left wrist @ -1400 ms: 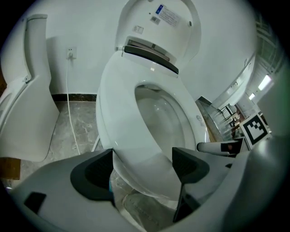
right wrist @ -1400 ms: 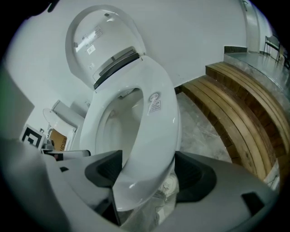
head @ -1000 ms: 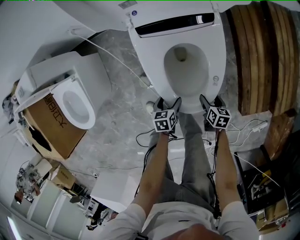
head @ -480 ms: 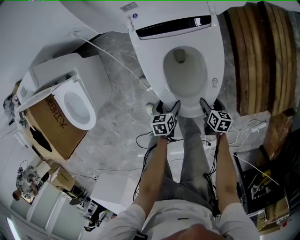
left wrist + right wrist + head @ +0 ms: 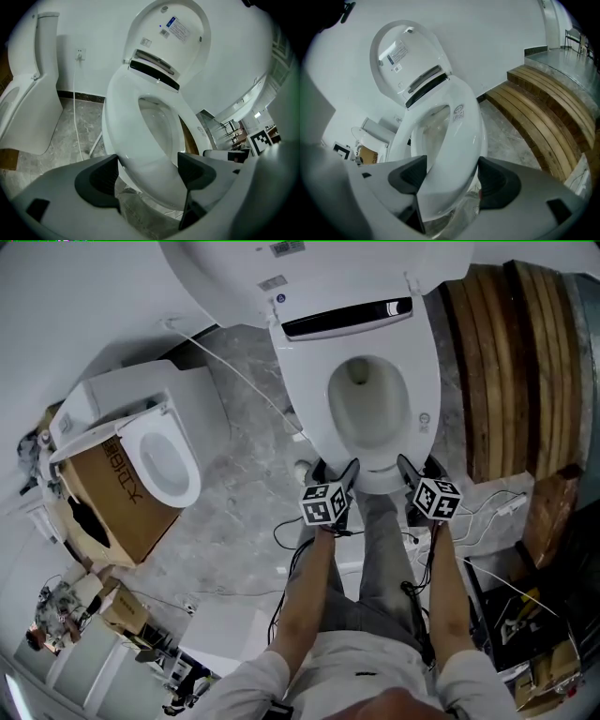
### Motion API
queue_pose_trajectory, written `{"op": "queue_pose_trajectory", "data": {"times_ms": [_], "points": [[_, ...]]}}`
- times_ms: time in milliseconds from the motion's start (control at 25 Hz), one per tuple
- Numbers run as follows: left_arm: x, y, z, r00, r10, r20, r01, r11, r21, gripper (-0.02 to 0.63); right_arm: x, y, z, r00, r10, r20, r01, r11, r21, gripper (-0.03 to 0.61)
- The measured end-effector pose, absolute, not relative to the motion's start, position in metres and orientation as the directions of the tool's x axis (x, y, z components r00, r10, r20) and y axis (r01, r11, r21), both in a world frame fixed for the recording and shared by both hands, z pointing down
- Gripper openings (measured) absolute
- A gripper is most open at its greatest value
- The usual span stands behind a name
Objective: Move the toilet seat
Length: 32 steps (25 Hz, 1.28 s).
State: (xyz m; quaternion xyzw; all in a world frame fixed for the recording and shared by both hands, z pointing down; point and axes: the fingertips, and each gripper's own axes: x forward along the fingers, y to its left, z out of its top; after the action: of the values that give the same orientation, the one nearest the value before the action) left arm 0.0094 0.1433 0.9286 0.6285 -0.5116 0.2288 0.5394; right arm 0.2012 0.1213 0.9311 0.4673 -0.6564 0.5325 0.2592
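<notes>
Grey marble floor (image 5: 234,456) lies under us. Our left tool (image 5: 337,468) and right tool (image 5: 420,465) both stand spread, each straddling the front rim of the toilet seat (image 5: 424,390). The seat lies down on the bowl, with the lid (image 5: 234,268) raised behind the seat.

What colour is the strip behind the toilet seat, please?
The strip is black, clearest in the head view.

Glossy white toilet seat (image 5: 314,418), veined grey stone floor (image 5: 234,456), slatted wooden platform (image 5: 506,362).
</notes>
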Motion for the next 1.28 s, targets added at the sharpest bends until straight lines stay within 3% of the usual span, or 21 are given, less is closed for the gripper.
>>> {"op": "queue_pose_trajectory", "data": {"times_ms": [1280], "points": [[0.002, 0.119, 0.811, 0.377, -0.517, 0.769, -0.817, 0.205, 0.538, 0.376, 0.199, 0.096, 0.803, -0.442, -0.45, 0.776, -0.849, -0.071, -0.524, 0.344]]}}
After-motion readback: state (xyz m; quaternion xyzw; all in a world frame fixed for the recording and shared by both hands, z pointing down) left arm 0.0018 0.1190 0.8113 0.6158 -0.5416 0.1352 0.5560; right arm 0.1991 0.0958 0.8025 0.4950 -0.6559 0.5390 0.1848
